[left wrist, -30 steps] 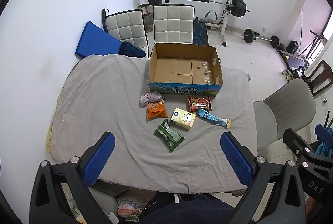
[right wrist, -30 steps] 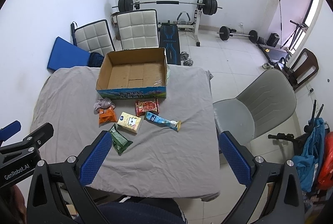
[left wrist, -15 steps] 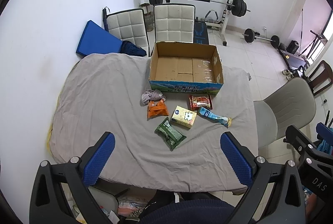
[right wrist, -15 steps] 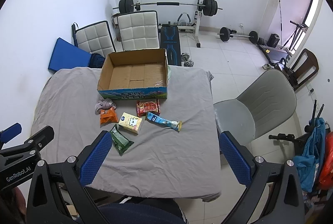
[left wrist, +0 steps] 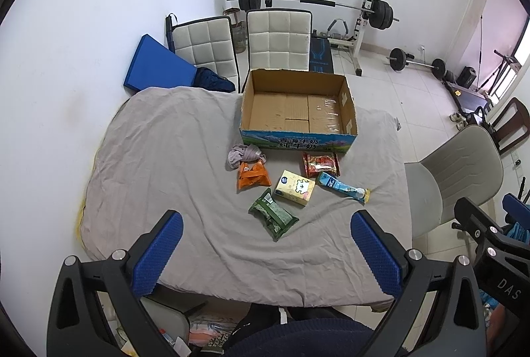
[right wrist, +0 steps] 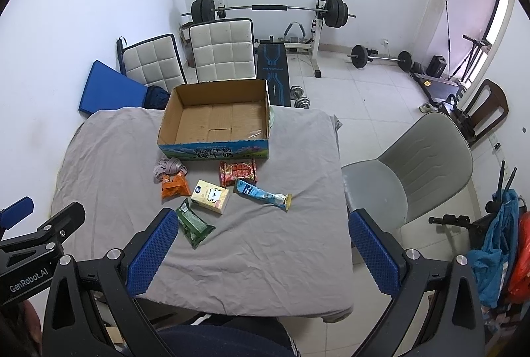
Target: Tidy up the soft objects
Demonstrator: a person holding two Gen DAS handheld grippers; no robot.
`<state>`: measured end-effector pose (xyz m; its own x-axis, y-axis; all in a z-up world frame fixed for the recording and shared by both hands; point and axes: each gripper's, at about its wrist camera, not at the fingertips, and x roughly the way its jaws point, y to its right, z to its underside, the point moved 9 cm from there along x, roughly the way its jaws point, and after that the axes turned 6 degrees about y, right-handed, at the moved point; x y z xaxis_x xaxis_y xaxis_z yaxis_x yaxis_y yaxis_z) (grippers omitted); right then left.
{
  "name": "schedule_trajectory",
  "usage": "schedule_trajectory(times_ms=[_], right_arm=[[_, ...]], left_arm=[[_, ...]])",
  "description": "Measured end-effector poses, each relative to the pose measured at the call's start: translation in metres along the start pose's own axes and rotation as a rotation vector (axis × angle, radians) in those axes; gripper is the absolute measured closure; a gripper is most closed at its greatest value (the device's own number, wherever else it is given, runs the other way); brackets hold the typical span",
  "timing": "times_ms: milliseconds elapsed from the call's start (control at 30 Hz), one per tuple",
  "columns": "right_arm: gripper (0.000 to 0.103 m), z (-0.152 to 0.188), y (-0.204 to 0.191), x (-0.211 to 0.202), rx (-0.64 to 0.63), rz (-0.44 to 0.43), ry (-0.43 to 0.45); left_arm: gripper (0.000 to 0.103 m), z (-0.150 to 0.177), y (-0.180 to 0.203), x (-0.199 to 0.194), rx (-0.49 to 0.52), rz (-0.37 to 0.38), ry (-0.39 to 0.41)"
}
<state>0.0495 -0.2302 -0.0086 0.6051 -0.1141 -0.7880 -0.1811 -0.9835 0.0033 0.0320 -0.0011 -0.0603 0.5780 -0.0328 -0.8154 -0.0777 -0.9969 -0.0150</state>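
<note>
An empty cardboard box (left wrist: 298,106) (right wrist: 217,121) stands on the grey-covered table. In front of it lie a crumpled grey cloth (left wrist: 243,154) (right wrist: 169,167), an orange packet (left wrist: 251,176) (right wrist: 175,186), a red packet (left wrist: 321,163) (right wrist: 239,171), a yellow tissue pack (left wrist: 295,188) (right wrist: 211,195), a blue packet (left wrist: 343,187) (right wrist: 262,194) and a green packet (left wrist: 273,217) (right wrist: 193,223). My left gripper (left wrist: 265,252) and right gripper (right wrist: 261,252) are both open and empty, held high above the table's near edge.
A grey chair (right wrist: 410,171) stands right of the table. Two white padded chairs (left wrist: 258,42) and a blue mat (left wrist: 155,67) are behind it. A barbell rack (right wrist: 268,9) and weights are on the floor beyond. The table cloth (left wrist: 165,158) is wrinkled.
Both grippers have drifted slightly, so the table scene shifted a little in each view. Nothing on the table moved. Both grippers stayed open.
</note>
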Motion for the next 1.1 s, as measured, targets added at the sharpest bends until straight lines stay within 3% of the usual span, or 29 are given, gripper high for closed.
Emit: schedule_trajectory(times_ms=[767, 933, 1100], right_arm=[[0.0, 0.001, 0.0, 0.007, -0.016, -0.029, -0.023], [0.0, 0.0, 0.009, 0.047, -0.028, -0.031, -0.074], [0.0, 0.007, 0.014, 0.125, -0.077, -0.044, -0.17]], left_arm=[[0.0, 0.004, -0.001, 0.001, -0.013, 0.004, -0.003], [0.0, 0.001, -0.006, 0.026, -0.054, 0.008, -0.033], [0.0, 0.012, -0.019, 0.095, -0.147, 0.016, -0.144]])
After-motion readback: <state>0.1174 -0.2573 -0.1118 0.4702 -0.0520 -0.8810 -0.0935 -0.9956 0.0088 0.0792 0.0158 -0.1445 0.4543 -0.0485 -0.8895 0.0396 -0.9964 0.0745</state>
